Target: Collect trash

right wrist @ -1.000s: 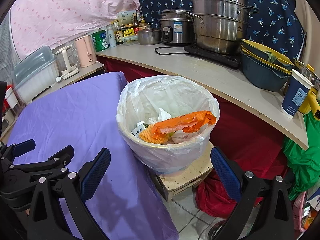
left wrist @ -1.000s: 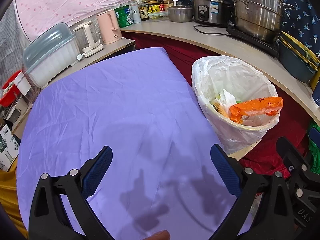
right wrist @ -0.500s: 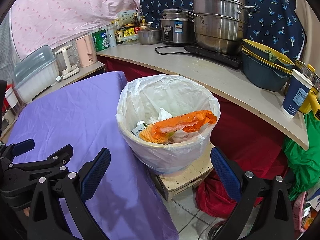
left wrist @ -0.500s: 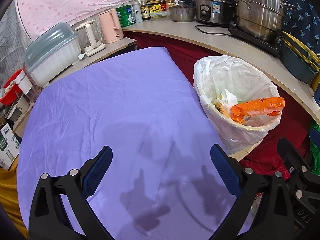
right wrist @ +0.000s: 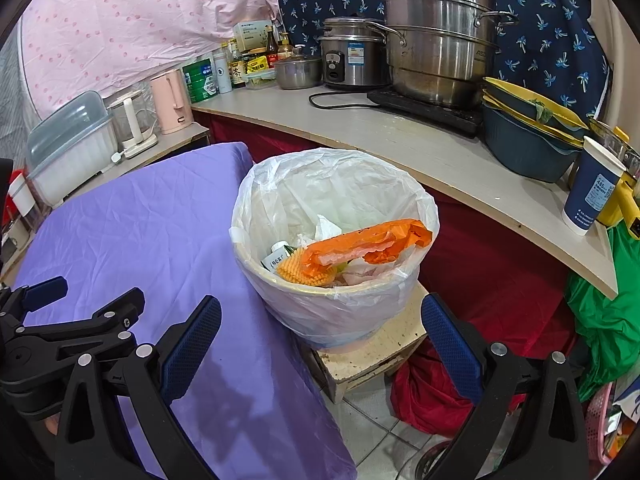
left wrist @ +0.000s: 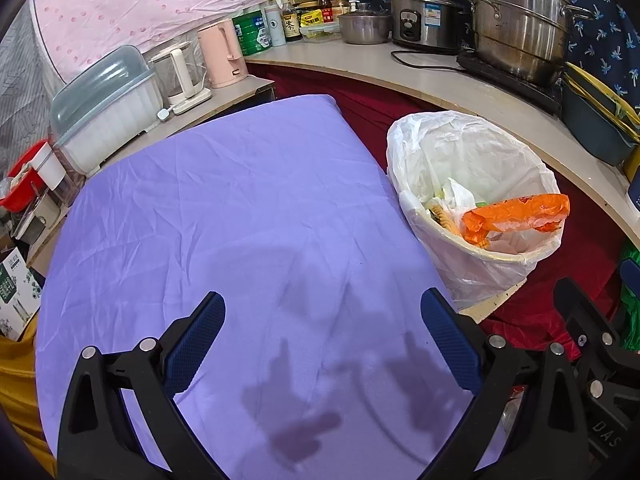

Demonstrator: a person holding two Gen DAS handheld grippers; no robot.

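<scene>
A trash bin lined with a white plastic bag (left wrist: 452,152) (right wrist: 332,184) stands on a small wooden stool beside a purple-covered table (left wrist: 224,216) (right wrist: 152,224). An orange wrapper (left wrist: 520,212) (right wrist: 368,244) lies on top of the trash in it, with white paper and a yellow ridged piece (right wrist: 292,268). My left gripper (left wrist: 320,336) is open and empty over the purple cloth. My right gripper (right wrist: 320,340) is open and empty, in front of the bin. No loose trash shows on the purple cloth.
A curved counter (right wrist: 400,140) behind the bin carries steel pots (right wrist: 436,48), a rice cooker (right wrist: 348,60), stacked bowls (right wrist: 528,140) and a blue cup (right wrist: 592,192). A pink kettle (left wrist: 222,56) and a white lidded box (left wrist: 104,112) stand beyond the table. Red cloth and a green bag (right wrist: 604,312) lie at the right.
The left wrist view has shifted slightly, with the bin a little further right. Both grippers stay open and empty. The right view is nearly the same.
</scene>
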